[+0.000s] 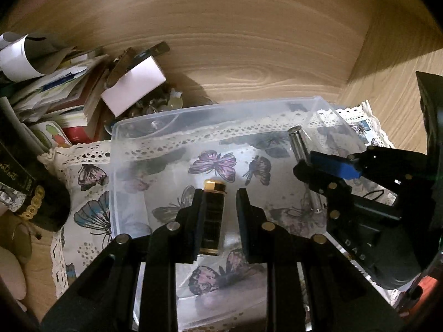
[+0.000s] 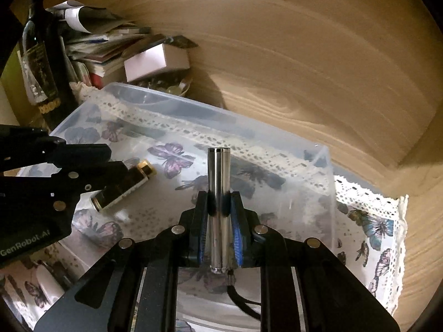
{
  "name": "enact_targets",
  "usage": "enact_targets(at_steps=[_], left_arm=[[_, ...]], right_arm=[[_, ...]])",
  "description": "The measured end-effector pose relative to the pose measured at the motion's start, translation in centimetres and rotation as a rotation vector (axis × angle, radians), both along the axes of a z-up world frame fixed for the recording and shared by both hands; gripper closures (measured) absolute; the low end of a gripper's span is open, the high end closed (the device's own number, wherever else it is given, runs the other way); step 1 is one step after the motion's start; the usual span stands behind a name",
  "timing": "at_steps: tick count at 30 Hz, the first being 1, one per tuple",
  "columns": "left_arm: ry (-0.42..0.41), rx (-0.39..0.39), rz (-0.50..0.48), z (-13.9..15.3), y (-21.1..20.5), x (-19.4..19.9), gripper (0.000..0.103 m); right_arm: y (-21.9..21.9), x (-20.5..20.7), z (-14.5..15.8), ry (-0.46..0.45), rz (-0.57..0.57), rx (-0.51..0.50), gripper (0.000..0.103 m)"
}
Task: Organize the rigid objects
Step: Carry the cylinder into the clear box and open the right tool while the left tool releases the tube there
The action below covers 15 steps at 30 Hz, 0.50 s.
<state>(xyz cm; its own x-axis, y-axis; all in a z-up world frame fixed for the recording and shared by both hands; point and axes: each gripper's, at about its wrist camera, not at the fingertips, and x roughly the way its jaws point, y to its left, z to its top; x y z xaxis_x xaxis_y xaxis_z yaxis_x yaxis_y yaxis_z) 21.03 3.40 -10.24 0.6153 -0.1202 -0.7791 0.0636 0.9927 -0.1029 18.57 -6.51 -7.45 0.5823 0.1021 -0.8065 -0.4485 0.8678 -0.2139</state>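
At the far left a dark bottle (image 2: 41,63) with a gold band stands on the butterfly cloth (image 1: 88,193), and behind it a pile of books and papers (image 1: 55,94) leans against the wooden wall (image 1: 249,41). A small white box (image 1: 133,88) lies tilted on top of this pile. Just beside these things is the clear plastic box (image 1: 119,166), which stands on the cloth and has no lid on it.

The left gripper (image 1: 218,218) is over the left part of the plastic box. Its fingers are spread, with a gap on the right side of the black tube with gold caps (image 1: 211,218); the tube is against the left finger only. In the right wrist view this tube (image 2: 124,185) lies tilted inside the box, and its lower end is near the left gripper (image 2: 91,177). I cannot tell if the tube rests on the bottom of the box.

More to the right, the right gripper (image 2: 218,227) is pinching the silver metal cylinder (image 2: 218,193) between its blue pads (image 2: 238,238). The cylinder points forward along the fingers, over the right part of the box. In the left wrist view the same cylinder (image 1: 299,144) is tilted, with the right gripper (image 1: 313,177) closed around its middle
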Motion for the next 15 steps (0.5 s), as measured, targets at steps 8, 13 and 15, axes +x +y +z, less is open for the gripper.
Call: enact_targets(at_steps=[8,13,15], left_arm=[[-0.032,0.003,0.009,1.1,-0.1,-1.0,0.061],[-0.093,0.011,0.022,2.8,0.0,-2.6,0.045],[-0.118,0.012,0.031,3.6,0.1,-3.4,0.036]], right_arm=[[-0.8,-0.9,1.9,-0.037,-0.017,0.058,0.058],[-1.8,-2.7,4.4,-0.086,-0.024,0.111,0.047],[-2.2,-3.6,5.4,-0.113,-0.031,0.128,0.04]])
